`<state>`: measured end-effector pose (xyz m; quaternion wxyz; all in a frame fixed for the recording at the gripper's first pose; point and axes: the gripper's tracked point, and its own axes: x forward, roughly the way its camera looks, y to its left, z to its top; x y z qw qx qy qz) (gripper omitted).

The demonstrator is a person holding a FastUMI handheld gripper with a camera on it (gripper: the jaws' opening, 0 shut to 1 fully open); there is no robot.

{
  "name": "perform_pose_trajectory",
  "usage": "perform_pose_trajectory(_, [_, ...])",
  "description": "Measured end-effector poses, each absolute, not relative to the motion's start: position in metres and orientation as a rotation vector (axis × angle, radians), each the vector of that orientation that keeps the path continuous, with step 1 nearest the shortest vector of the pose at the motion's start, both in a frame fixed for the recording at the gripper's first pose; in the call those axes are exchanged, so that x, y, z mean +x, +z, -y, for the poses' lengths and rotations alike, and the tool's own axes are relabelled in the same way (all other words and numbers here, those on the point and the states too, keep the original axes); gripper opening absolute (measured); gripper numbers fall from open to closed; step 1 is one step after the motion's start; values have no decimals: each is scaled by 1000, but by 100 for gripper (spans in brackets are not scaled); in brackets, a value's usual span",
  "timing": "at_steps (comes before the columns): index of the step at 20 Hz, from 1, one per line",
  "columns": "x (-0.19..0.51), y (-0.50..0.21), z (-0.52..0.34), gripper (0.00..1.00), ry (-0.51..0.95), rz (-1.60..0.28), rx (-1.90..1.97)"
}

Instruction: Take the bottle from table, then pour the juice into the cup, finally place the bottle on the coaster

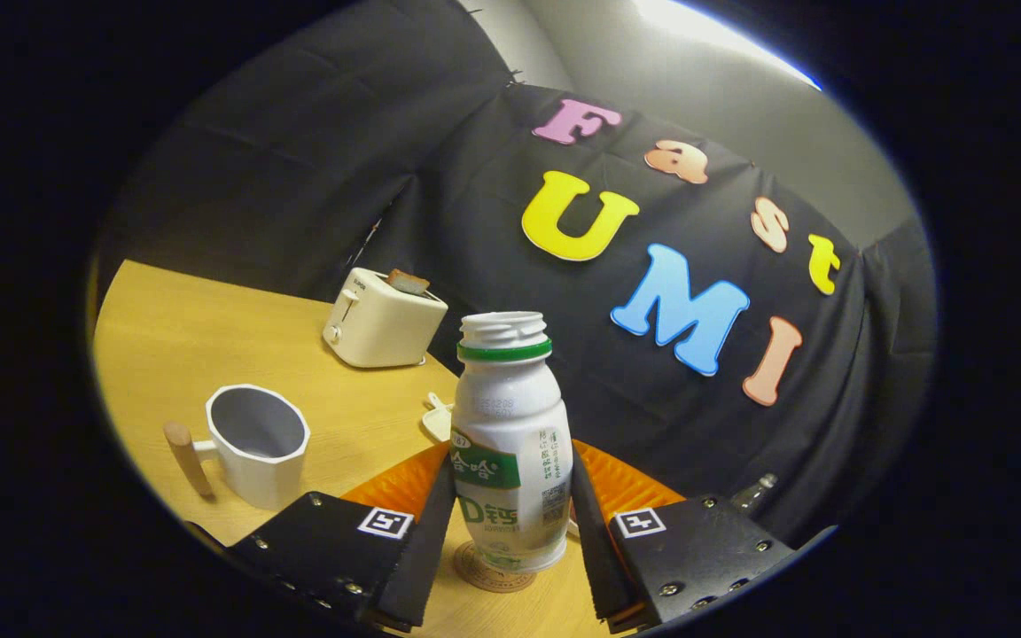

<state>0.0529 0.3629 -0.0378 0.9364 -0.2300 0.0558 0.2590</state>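
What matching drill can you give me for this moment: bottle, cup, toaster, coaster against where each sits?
Things:
1. bottle
2. cup
3. toaster
4. coaster

Places:
A. far end of the table, toast poking out of the top
B. under the bottle's base
C. between the jaws of the gripper, cap off
D. beside the jaws, wooden handle pointing away from the bottle

Pairs: 1-C, 2-D, 3-A, 4-B

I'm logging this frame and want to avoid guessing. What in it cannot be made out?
- Juice level: bottle is opaque.
- Cup contents: its near wall hides the bottom.
- Coaster: mostly covered by the bottle; whether the bottle rests on it or hangs just above is unclear.
- Small white object: partly behind the bottle, too small to identify.
- Fingers: flank the bottle; firm pressing unclear.
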Motion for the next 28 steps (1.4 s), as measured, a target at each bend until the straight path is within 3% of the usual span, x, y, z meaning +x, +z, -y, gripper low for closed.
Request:
perform_pose_trajectory(8, [80,-80,-345,68,495,-265,-205])
perform_pose_trajectory(20, [98,-101,-323,68,429,-297,-53])
perform_pose_trajectory(23, [99,-104,-320,72,429,-298,-61])
perform_pose_trajectory(25, [99,-95,-320,91,432,-272,-47])
perform_pose_trajectory(28, [96,-72,-318,97,427,-204,-42])
